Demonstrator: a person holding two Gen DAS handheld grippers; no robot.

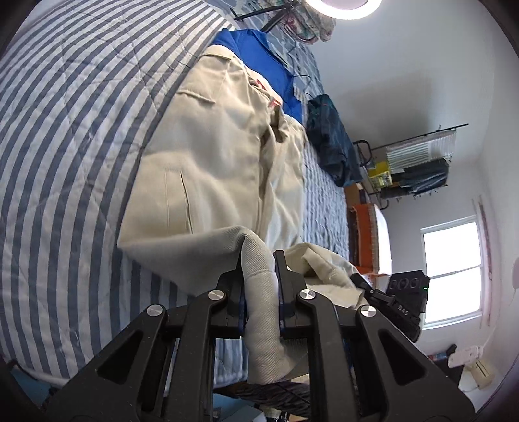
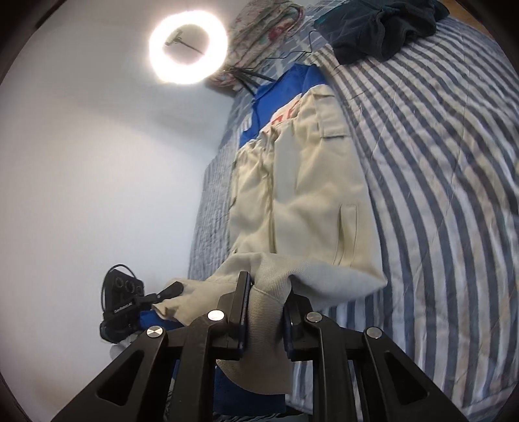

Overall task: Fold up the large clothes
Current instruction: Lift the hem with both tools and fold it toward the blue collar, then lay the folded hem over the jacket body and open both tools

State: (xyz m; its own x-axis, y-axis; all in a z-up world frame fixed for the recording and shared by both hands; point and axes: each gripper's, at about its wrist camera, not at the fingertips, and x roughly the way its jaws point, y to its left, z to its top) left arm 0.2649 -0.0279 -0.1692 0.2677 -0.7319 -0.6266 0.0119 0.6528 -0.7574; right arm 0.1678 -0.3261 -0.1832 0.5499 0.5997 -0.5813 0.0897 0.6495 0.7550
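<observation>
A beige jacket [image 1: 207, 155] lies spread on the blue-and-white striped bedspread [image 1: 65, 130]. My left gripper [image 1: 261, 259] is shut on the jacket's ribbed hem and holds it lifted off the bed. My right gripper [image 2: 267, 285] is shut on another part of the same ribbed hem of the jacket [image 2: 308, 194], also lifted. Each view shows the other gripper beside it: the right one in the left wrist view [image 1: 402, 302], the left one in the right wrist view [image 2: 129, 302]. A blue garment [image 1: 259, 61] lies under the jacket's far end and also shows in the right wrist view [image 2: 288, 87].
A dark navy garment [image 1: 331, 142] lies bunched on the bed beyond the jacket, and also shows in the right wrist view [image 2: 379, 26]. A ring light [image 2: 188, 47] on a tripod stands at the bed's far end. A clothes rack [image 1: 415, 162] and window [image 1: 454, 272] are across the room.
</observation>
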